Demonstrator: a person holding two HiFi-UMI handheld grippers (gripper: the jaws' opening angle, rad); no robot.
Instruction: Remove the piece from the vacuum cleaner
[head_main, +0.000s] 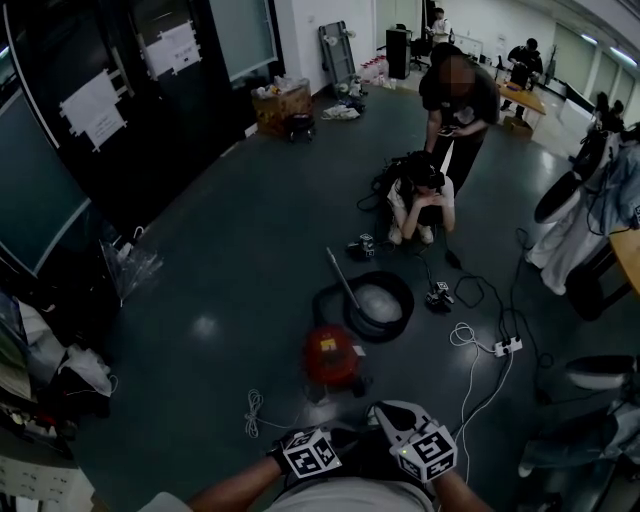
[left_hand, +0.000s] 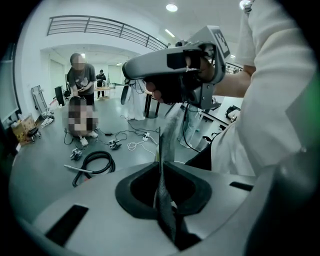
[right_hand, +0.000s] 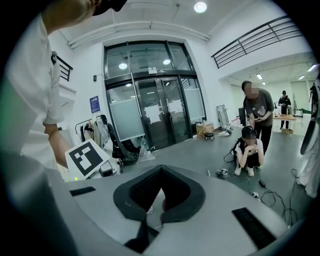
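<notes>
In the head view the red vacuum cleaner (head_main: 333, 357) stands on the grey floor just ahead of me. Its black hose (head_main: 365, 305) lies coiled beyond it, with a metal wand (head_main: 343, 280) lying across it. Both grippers are held close to my body, well short of the vacuum: the left gripper (head_main: 310, 452) and the right gripper (head_main: 425, 450). The left gripper (left_hand: 160, 162) has its jaws together on a thin grey strip (left_hand: 161, 200) that rises towards the right gripper (left_hand: 185, 65). The right gripper (right_hand: 160, 169) has its jaws together with nothing seen between them.
A crouching person (head_main: 420, 200) and a standing person (head_main: 455, 95) are beyond the hose. Two small devices (head_main: 438, 296) and white cables with a power strip (head_main: 505, 347) lie on the floor at right. Hanging clothes (head_main: 580, 220) stand far right, dark glass doors (right_hand: 150, 115) left.
</notes>
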